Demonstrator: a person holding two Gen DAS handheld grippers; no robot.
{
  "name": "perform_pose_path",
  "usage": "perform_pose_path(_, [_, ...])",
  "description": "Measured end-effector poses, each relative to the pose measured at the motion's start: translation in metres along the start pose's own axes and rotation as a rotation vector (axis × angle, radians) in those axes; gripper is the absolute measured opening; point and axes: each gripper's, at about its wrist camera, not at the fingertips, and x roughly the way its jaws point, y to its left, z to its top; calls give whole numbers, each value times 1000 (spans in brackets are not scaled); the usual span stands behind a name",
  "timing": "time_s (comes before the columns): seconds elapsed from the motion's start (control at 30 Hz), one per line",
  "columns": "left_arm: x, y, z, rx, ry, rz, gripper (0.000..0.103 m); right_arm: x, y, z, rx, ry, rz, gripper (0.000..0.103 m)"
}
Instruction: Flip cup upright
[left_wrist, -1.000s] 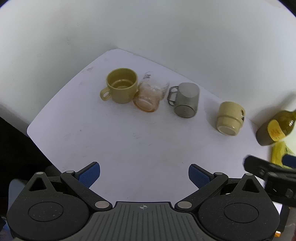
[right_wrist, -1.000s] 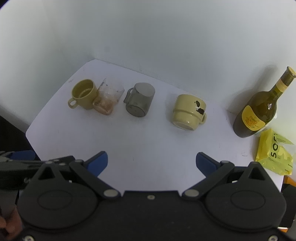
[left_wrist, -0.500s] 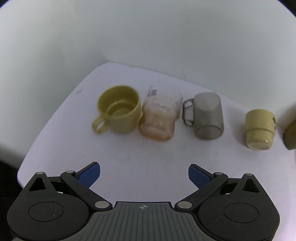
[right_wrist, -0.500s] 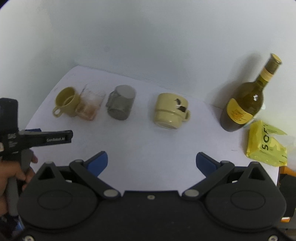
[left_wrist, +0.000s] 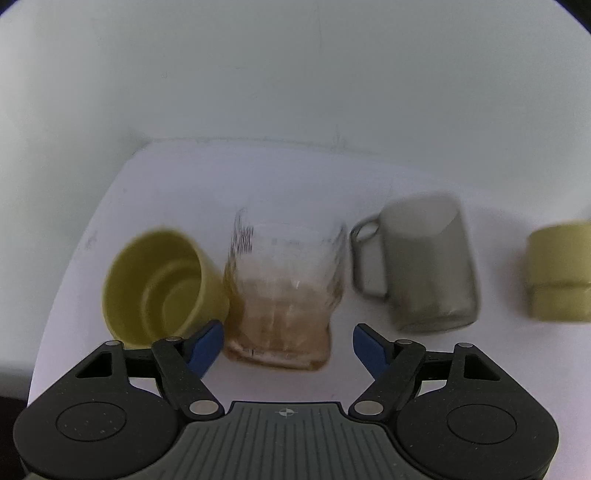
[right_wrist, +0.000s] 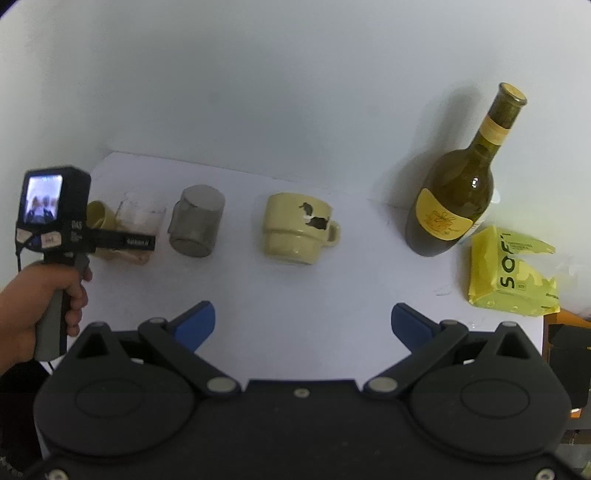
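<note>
Left tongs stand open, blue tips either side of the clear, amber-stained glass cup, which sits mouth-down on the white bench, touching the upright yellow ceramic mug. Right tongs are open and empty, well back. Judgement: advance squarely, keep the left tip clear of the yellow mug, close mid-wall, lift before rotating. The glass wall is likely slippery.
</note>
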Motion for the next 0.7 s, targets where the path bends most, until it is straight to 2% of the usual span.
perform_pose_path(0.07, [6,-2,-7,18,8,19,67,0,-2,1,5,-1,-7,103])
perform_pose_path(0.17, [8,3,-11,-8,-7,4,67,0,-1,0,1,-2,-7,103])
perform_pose_path(0.43, [0,-5,-24,5,-16,-12,66,-8,7,-1,-31,-21,5,103])
perform_pose_path(0.7, [-29,-21,-79,-8,6,-73,66,-18,5,-8,-22,-41,22,103])
